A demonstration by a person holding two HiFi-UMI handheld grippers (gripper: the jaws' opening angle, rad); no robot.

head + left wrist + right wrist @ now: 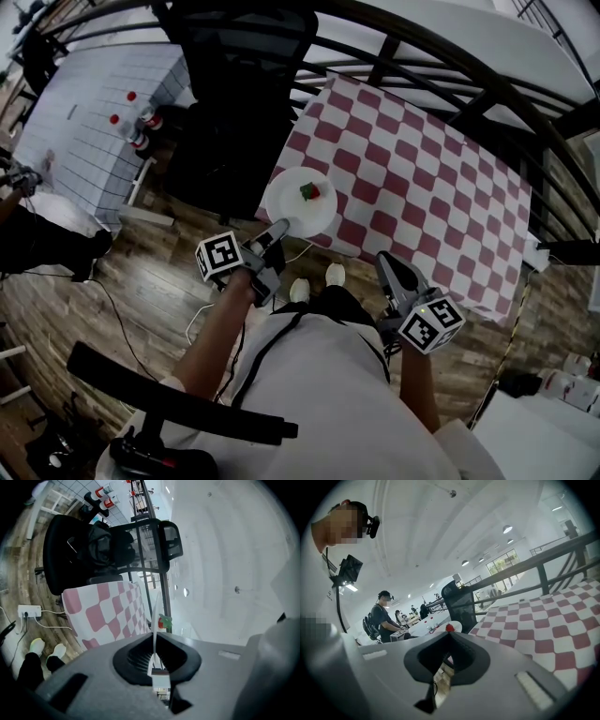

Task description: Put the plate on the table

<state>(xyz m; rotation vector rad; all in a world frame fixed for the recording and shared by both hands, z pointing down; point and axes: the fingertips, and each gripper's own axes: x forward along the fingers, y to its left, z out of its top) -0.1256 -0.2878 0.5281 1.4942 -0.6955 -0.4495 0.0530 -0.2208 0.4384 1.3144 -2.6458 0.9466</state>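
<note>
A white plate [298,208] carrying a small red and green strawberry-like piece [311,191] hangs over the near left corner of the red and white checked table [422,178]. My left gripper [278,228] is shut on the plate's near rim. In the left gripper view the plate [154,616] shows edge-on between the jaws, with the strawberry piece [163,621] beside it. I cannot tell whether the plate rests on the cloth. My right gripper [384,261] hovers off the table's near edge, shut and holding nothing. Past its tips [449,637] the plate [455,626] is visible.
A black office chair [234,94] stands against the table's left side. Black railing [441,56] runs along the far edge. A white gridded table [84,131] with bottles is at the left. Cables and a power strip [29,612] lie on the wooden floor.
</note>
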